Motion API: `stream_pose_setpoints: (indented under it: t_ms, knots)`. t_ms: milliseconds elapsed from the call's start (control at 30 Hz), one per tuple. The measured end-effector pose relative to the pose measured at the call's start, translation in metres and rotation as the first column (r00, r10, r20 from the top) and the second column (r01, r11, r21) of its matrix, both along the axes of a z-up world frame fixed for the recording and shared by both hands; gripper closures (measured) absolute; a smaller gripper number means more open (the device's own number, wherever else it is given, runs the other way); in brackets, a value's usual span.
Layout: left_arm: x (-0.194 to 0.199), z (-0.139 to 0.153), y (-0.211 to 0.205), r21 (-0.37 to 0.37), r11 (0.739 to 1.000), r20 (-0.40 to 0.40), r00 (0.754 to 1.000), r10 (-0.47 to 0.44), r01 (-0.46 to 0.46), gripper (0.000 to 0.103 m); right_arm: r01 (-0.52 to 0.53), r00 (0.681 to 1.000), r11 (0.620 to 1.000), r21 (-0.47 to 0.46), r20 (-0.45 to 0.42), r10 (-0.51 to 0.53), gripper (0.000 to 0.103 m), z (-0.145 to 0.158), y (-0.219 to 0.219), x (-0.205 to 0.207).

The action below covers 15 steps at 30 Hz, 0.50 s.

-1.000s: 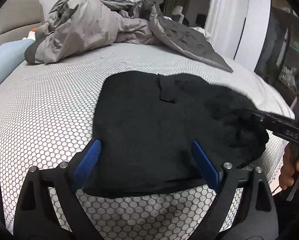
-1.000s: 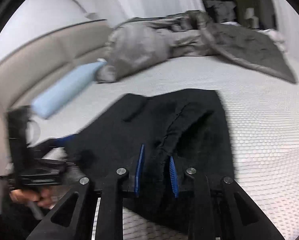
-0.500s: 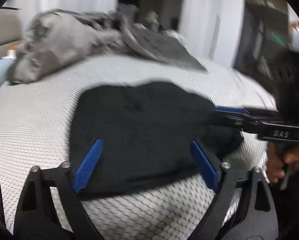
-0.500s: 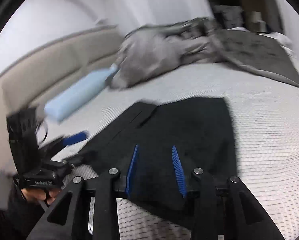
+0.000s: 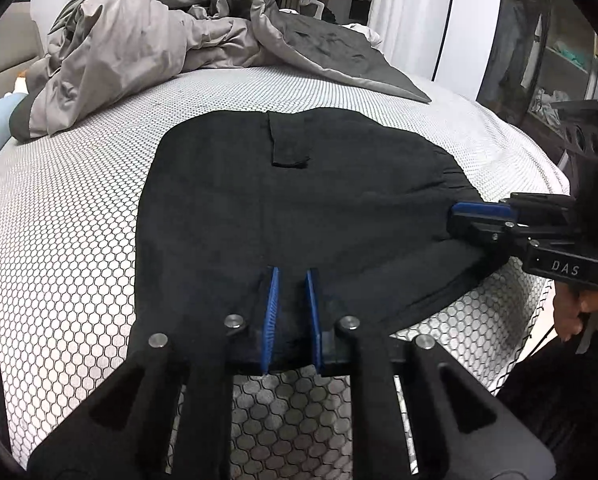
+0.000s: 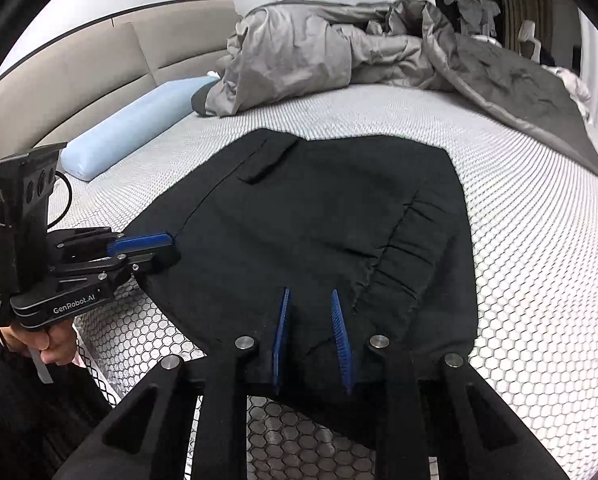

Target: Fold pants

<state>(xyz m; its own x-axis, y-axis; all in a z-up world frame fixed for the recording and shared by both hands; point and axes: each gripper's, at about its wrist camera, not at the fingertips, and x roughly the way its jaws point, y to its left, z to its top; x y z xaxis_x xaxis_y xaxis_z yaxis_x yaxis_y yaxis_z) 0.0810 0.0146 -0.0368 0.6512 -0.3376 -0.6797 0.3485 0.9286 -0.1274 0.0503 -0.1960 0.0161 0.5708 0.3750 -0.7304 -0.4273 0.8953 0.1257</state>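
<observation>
**Near hem taken at two points**

Here the black pants (image 5: 291, 208) are spread flat on the honeycomb-patterned mattress (image 5: 59, 248), already doubled into a broad dark panel, with the near hem lying directly under both claws. The left gripper (image 5: 291, 276) is seen closing, its blue pads drawn in around a pinch of cloth at that hem. The right gripper (image 6: 311, 296) is likewise closing over the hem beside the gathered waistband, with fabric between its pads. Each claw is seen low at the side of the other's view. Beyond the pants, well ahead of both claws, a rumpled grey duvet (image 6: 339, 48) is heaped, and a pale blue pillow (image 6: 131, 128) lies ahead and left.

The gripping step appears to be in hand. Next, both holds would need to be firm, then the hem lifted evenly and carried forward over the far edge.
</observation>
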Motion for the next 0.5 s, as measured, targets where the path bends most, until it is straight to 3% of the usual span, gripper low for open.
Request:
stream_pose_setpoints:
  t_ms: [100, 233, 300, 367, 433, 467, 500]
  knots:
    - [0.008, 0.001, 0.000, -0.034, 0.999, -0.023, 1.000, -0.021, 0.020, 0.084, -0.016, 1.000, 1.000, -0.015, 0.017, 0.016, 0.079, 0.003, -0.001, -0.002]
    - [0.005, -0.002, -0.011, 0.033, 0.999, -0.013, 1.000, -0.021, 0.022, 0.084, -0.039, 0.999, 0.998, -0.053, -0.025, 0.038, 0.078, -0.008, 0.001, 0.001]
    - [0.002, 0.000, -0.014, 0.043, 0.999, -0.002, 1.000, -0.020, 0.020, 0.084, -0.039, 0.999, 0.999, -0.029, -0.030, 0.038, 0.078, -0.006, -0.002, 0.002]
    - [0.000, 0.006, -0.009, -0.013, 1.000, 0.006, 1.000, -0.020, 0.020, 0.083, -0.027, 0.999, 0.999, 0.043, -0.023, 0.028, 0.074, 0.002, -0.007, 0.002]
    - [0.001, 0.015, -0.002, -0.089, 0.996, 0.023, 1.000, -0.011, 0.013, 0.070, -0.011, 1.000, 0.995, 0.104, 0.028, 0.008, 0.069, 0.013, -0.010, 0.001]
    - [0.002, 0.019, 0.001, -0.112, 0.994, 0.029, 1.000, 0.000, 0.003, 0.063, 0.000, 0.999, 0.994, 0.110, 0.050, -0.005, 0.059, 0.016, -0.009, 0.002]
    - [0.008, 0.024, 0.004, -0.143, 0.990, 0.041, 0.999, 0.022, -0.016, 0.049, 0.015, 0.997, 0.995, 0.103, 0.075, -0.023, 0.055, 0.018, -0.007, 0.003]
